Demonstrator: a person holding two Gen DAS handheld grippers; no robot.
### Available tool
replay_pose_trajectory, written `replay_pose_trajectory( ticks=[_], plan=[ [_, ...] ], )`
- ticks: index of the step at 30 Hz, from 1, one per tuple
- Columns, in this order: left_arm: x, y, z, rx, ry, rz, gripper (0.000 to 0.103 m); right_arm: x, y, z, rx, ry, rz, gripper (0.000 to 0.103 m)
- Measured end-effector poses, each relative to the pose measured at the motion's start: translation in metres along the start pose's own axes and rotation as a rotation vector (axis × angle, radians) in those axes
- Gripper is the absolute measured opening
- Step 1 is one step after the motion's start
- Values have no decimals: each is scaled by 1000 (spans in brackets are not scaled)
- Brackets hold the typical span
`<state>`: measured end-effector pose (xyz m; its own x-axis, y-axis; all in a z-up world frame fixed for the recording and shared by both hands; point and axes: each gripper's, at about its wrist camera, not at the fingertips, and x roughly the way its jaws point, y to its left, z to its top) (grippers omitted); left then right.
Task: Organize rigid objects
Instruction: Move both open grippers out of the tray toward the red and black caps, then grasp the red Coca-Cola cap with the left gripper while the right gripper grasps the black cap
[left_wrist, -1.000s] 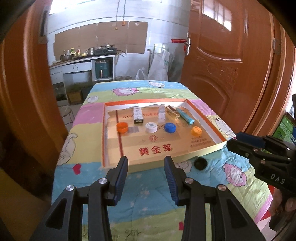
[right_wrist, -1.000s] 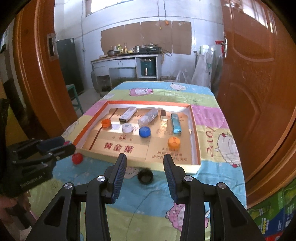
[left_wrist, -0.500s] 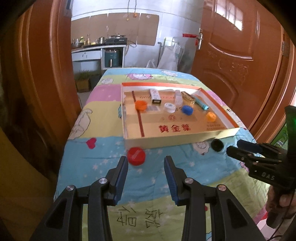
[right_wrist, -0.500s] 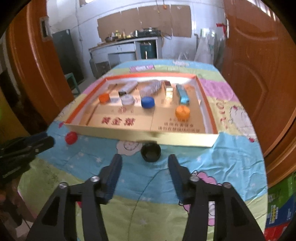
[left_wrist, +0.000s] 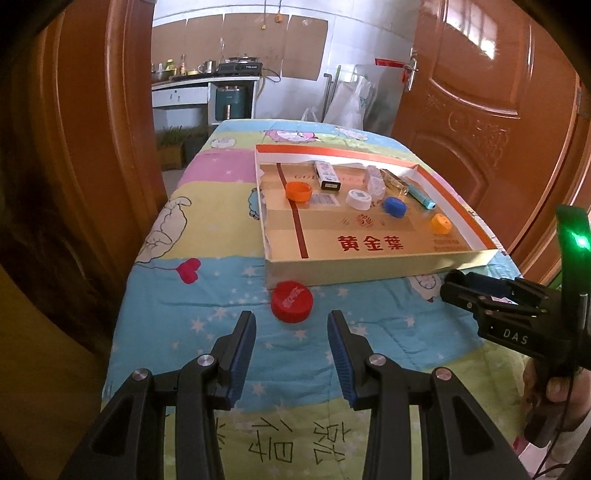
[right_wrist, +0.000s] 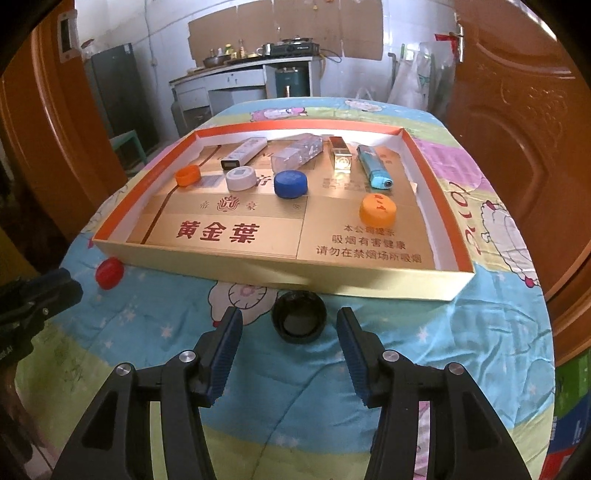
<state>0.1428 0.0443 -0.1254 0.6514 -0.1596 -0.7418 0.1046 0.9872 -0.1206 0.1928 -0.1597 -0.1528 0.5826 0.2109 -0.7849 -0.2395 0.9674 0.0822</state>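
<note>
A red cap (left_wrist: 291, 301) lies on the patterned cloth just in front of the shallow cardboard tray (left_wrist: 332, 272). My left gripper (left_wrist: 291, 332) is open and empty, its tips just short of the red cap. A black cap (right_wrist: 299, 320) lies open side up in front of the tray (right_wrist: 332, 284). My right gripper (right_wrist: 289, 334) is open and empty, its fingertips on either side of the black cap's near edge. The red cap (right_wrist: 109, 272) also shows at the left of the right wrist view. The right gripper (left_wrist: 458, 291) shows at the right of the left wrist view.
The tray holds two orange caps (right_wrist: 378, 209), a white cap (right_wrist: 241, 178), a blue cap (right_wrist: 290, 183), a blue lighter (right_wrist: 375, 171) and several small boxes. Wooden doors (left_wrist: 491, 110) flank the table. A kitchen counter (left_wrist: 207, 79) stands behind.
Both grippers have moved down and forward toward the cloth. The red cap has come close to my left tips. The black cap now sits between my right fingertips.
</note>
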Motion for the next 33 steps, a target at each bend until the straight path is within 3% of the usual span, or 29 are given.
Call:
replay_pose_trajectory(
  ticks=[18, 21, 24, 33],
  plan=[
    [42, -5, 11, 8, 40, 22, 40, 10, -1, 6, 1, 4, 6, 54],
    [44, -4, 14, -4, 41, 21, 39, 9, 2, 3, -9, 3, -19, 41],
    [44, -4, 14, 0, 40, 32, 31, 8, 0, 3, -1, 0, -10, 31],
    [38, 0, 11, -24, 33, -9, 31, 0, 1, -3, 1, 1, 5, 31]
  ],
)
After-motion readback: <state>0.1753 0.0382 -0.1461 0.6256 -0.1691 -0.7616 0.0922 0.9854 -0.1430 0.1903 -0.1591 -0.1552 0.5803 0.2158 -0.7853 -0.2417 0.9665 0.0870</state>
